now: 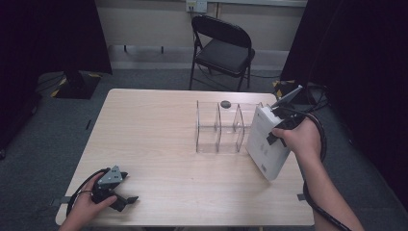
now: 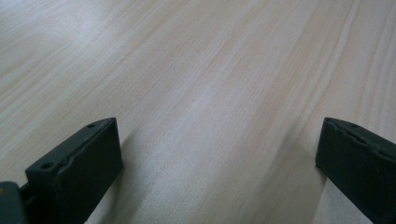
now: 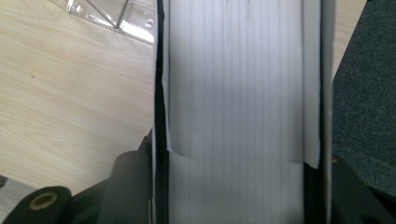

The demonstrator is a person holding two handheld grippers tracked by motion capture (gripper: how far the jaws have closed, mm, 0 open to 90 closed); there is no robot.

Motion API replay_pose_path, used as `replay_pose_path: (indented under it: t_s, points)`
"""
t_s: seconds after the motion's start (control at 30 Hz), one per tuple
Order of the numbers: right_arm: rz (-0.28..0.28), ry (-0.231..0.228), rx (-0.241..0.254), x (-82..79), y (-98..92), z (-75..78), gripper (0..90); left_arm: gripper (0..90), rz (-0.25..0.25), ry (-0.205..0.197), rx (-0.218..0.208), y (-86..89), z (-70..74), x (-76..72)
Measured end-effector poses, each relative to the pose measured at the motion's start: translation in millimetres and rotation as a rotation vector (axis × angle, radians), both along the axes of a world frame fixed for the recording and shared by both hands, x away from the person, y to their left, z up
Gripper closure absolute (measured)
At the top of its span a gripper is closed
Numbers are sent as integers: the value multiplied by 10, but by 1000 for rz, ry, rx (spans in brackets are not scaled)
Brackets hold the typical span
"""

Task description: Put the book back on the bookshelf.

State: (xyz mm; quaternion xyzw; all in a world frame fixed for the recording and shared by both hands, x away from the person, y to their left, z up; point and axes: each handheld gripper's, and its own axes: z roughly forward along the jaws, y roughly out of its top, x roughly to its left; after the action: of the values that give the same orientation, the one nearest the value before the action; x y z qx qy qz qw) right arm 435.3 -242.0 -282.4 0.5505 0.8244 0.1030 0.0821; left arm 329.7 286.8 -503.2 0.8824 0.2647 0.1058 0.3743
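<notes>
Between the black jaws of the right gripper (image 3: 238,186) a white book (image 3: 236,93) is clamped by its covers, its page edges running straight ahead from the jaws in the right gripper view. From above, the book (image 1: 267,142) is seen held tilted and apparently lifted off the surface (image 1: 159,144), just beside the near right end of a clear plastic divider rack (image 1: 219,127), whose corner also shows ahead and to the left of those jaws (image 3: 116,18). A small dark round object (image 1: 225,103) is seen at the far side of the rack. The left gripper (image 1: 126,192) is rested at the near left corner of the surface, well apart from the rack, with its jaws spread wide and nothing but bare wood between them (image 2: 210,140). The pickup is judged to be done; none of the rack's slots appears to be filled yet. What is left, by this reading, is for the book to be brought upright over a slot, lowered between the dividers and let go.
</notes>
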Motion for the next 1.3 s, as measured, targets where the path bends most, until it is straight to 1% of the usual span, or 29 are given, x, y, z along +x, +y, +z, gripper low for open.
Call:
replay_pose_path:
  t_s: [0.07, 0.13, 0.2, 0.4, 0.43, 0.5, 0.63, 0.7, 0.77, 1.07, 1.17, 1.3]
  points:
    - [-13, 9, 0, 13, 9, 20, 526, 0, 2, 0, -2, -2, -1, 0]
    - [-12, 1, 2, 27, 19, 23, 526, 0, 2, 0, -2, -3, -2, 0]
    - [-17, 6, 11, 44, 25, 26, 526, 0, 2, 0, -2, -3, -2, 0]
    - [-40, 15, 14, 108, 47, 20, 526, 0, 5, 1, -5, -5, -3, -1]
    - [-42, 7, 12, 115, 54, 13, 526, 0, 2, 0, -2, -3, -2, 0]
    - [-50, 8, 10, 133, 63, 15, 526, 0, 5, 1, -5, -5, -3, -2]
    - [-48, -1, 2, 153, 103, 23, 526, 0, 5, 1, -5, -5, -3, -1]
    - [-55, 7, 8, 166, 109, 33, 527, 0, 5, 1, -5, -5, -3, -1]
    - [-61, 4, 15, 178, 112, 35, 526, 0, 2, 1, -2, -3, -2, 0]
    - [-78, 4, 15, 223, 115, 40, 527, 0, 5, 1, -5, -5, -3, -1]
    - [-94, 5, 20, 240, 113, 43, 527, 0, 5, 1, -5, -5, -4, -1]
    - [-103, -5, 13, 261, 130, 42, 527, 0, 5, 1, -5, -5, -3, -2]
